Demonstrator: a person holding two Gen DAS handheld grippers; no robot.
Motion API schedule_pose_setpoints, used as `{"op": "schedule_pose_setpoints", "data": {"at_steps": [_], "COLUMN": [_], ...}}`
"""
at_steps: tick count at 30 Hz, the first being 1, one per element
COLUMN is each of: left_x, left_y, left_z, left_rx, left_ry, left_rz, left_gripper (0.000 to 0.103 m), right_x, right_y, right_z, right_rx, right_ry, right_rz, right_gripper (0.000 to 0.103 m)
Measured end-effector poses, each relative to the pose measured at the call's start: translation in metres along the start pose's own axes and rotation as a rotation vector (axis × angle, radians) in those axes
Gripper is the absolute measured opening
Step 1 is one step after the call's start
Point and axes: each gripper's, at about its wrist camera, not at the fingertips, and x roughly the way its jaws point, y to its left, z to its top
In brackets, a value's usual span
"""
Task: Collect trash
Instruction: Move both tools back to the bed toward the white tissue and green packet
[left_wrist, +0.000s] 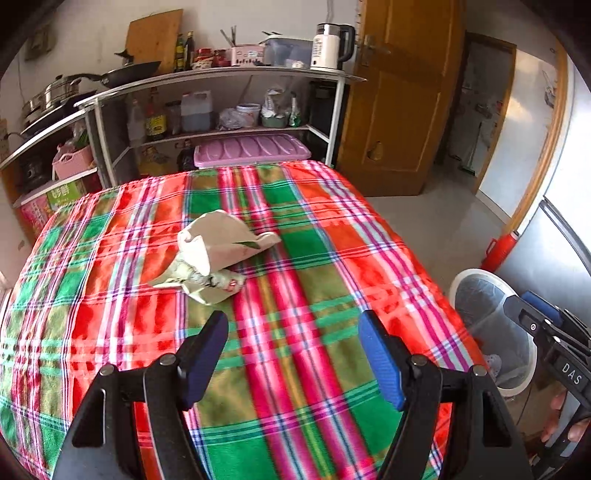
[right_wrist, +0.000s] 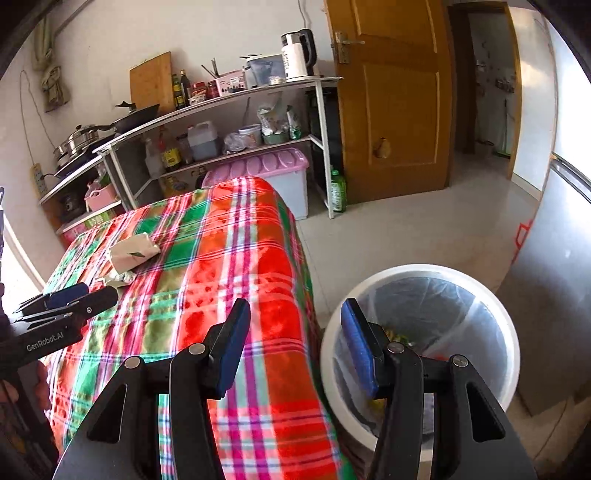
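Crumpled pale paper trash (left_wrist: 218, 251) lies on the table's plaid cloth (left_wrist: 317, 280), just beyond my left gripper (left_wrist: 293, 325). That gripper is open and its blue pads have nothing between them. The same trash (right_wrist: 133, 251) shows far left in the right wrist view, with the left gripper (right_wrist: 74, 295) near it. My right gripper (right_wrist: 295, 310) is open and empty and hovers over the table's right edge (right_wrist: 295, 258), beside a white bin (right_wrist: 406, 271). The bin has a clear liner and some rubbish at the bottom. The bin (left_wrist: 458, 288) and the right gripper (left_wrist: 535, 317) also appear at right in the left wrist view.
A metal shelf rack (left_wrist: 221, 75) with bottles, pans and a kettle (left_wrist: 330, 46) stands behind the table. A pink-lidded box (left_wrist: 251, 149) sits under it. A wooden door (right_wrist: 395, 92), a green bottle (right_wrist: 338, 192) on the floor and a grey fridge (right_wrist: 554, 258) are at right.
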Motion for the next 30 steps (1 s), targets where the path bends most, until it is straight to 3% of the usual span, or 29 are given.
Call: {"op": "schedule_pose_setpoints", "data": {"at_steps": [8,13,24,30], "left_x": [0.018,0.032,0.064,0.074], "left_y": [0.06,0.082,0.088,0.092], "left_z": [-0.002,0.0,0.017,0.016], "left_rx": [-0.07,-0.109,-0.142,-0.132], "left_ry": [0.039,0.07,0.104,0.121], "left_rz": [0.095,0.089,0.067,0.098], "left_gripper": [0.077,0.078,0.078,0.075], "right_x": [0.032,0.048,0.072,0.078], "right_y": [0.055,0.079,0.104,0.111], "right_z": [0.01,0.014,0.018,0.019], "right_rx": [-0.072,-0.129,-0.17,-0.178], "right_ry": [0.034,0.055,0.088,0.096], "right_rz": [0.064,0.082,0.091,0.088], "right_gripper": [0.052,0.052,0.052,0.052]}}
